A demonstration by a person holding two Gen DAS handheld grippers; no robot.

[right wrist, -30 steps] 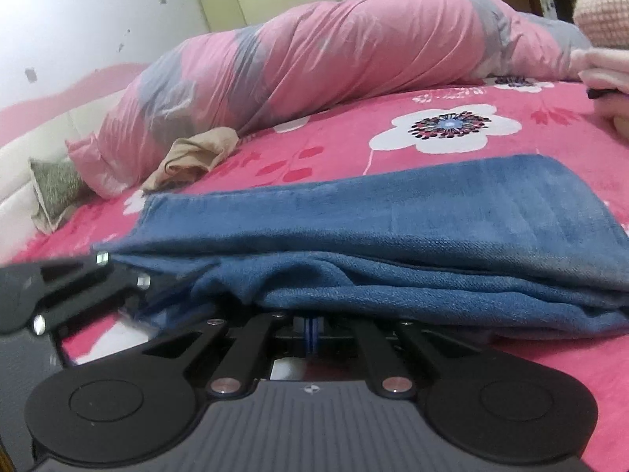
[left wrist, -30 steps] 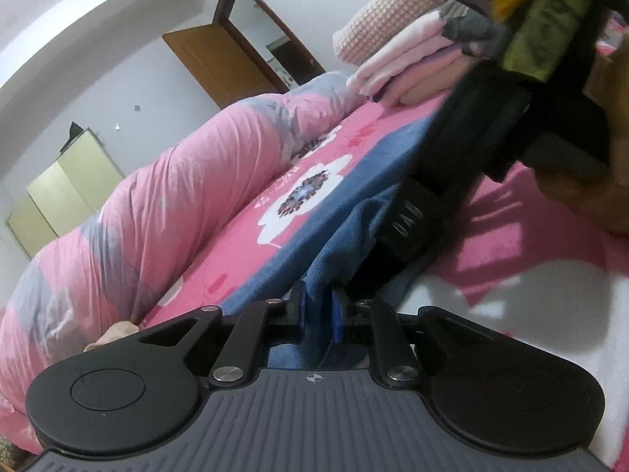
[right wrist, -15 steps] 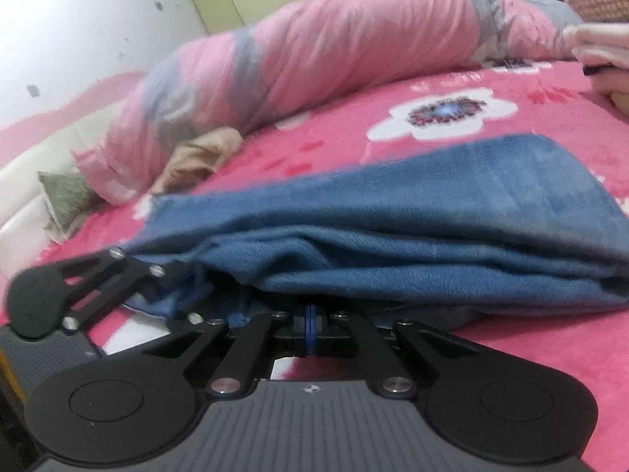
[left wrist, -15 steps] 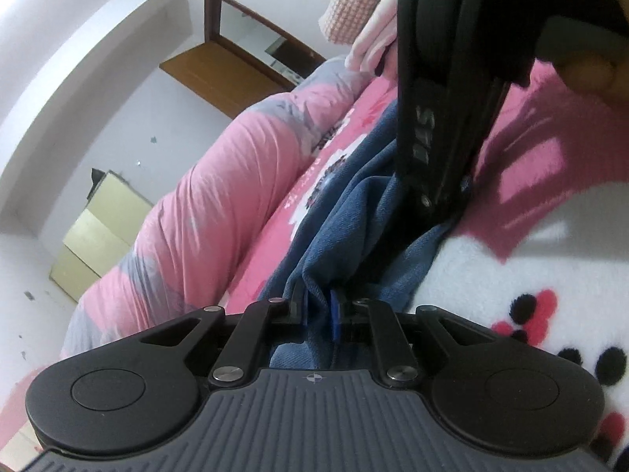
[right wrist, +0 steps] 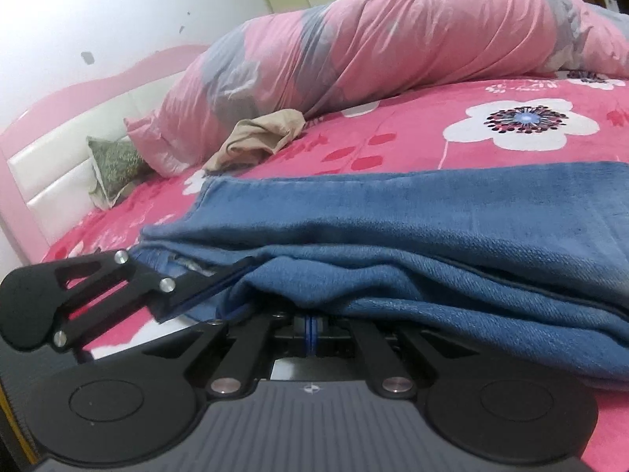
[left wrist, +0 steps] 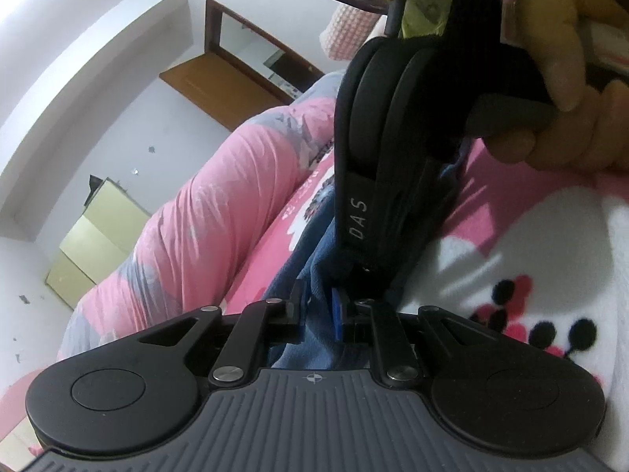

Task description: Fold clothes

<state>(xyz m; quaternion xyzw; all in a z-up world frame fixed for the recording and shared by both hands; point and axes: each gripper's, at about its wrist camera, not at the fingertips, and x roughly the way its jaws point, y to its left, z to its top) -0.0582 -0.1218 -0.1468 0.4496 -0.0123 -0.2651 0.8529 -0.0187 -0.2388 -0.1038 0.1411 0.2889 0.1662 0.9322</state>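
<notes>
Blue denim garment (right wrist: 452, 236) lay folded on the pink floral bed (right wrist: 393, 149), with both hand-held grippers at its near edge.

The left hand-held gripper (left wrist: 318, 308) had its two fingers nearly together, a bunch of the denim (left wrist: 314, 275) pinched between them. The right hand-held gripper (right wrist: 310, 324) sat low against the bed with its blue pads pressed together, tucked beneath the overhanging fold; whether any cloth was caught between them could not be told. In the right wrist view the left hand-held gripper entered from the left, its fingers reaching into the same layered edge. In the left wrist view a person's hand (left wrist: 570, 78) held the right hand-held gripper just above the cloth. A rolled pink-and-grey quilt (right wrist: 393, 51) lay well behind the garment, and a tan cloth (right wrist: 259, 137) rested beside it.
</notes>
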